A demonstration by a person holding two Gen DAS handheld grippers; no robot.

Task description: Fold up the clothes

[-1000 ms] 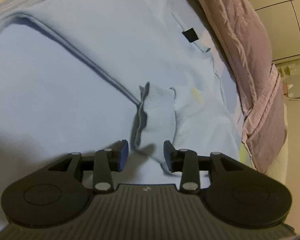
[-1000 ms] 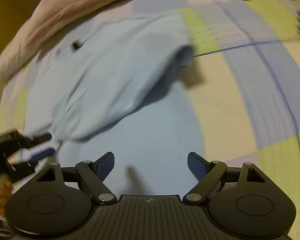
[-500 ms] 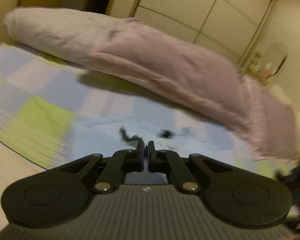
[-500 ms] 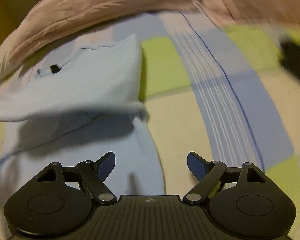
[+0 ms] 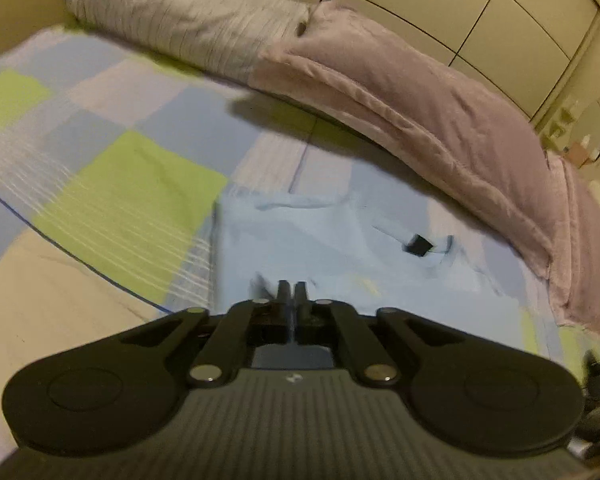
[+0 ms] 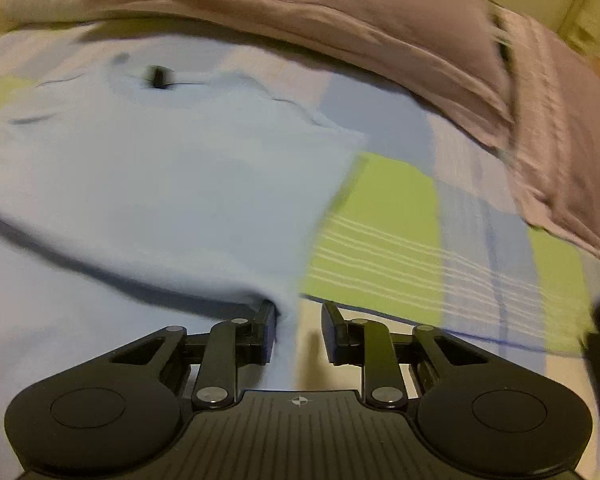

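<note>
Bare checked bedsheet lies flat to the left of the pale blue sweatshirt, giving open passage there. Behind the garment a mauve duvet and grey pillow rise as a long ridge, blocking that side

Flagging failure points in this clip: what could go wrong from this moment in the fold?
1. The left gripper is pinched shut on only a thin bit of the light blue sweatshirt; it may slip free.
2. The right gripper is open around a fabric edge; closing late could miss it.
3. Uneven pulling could skew the fold on the checked bedsheet.
</note>
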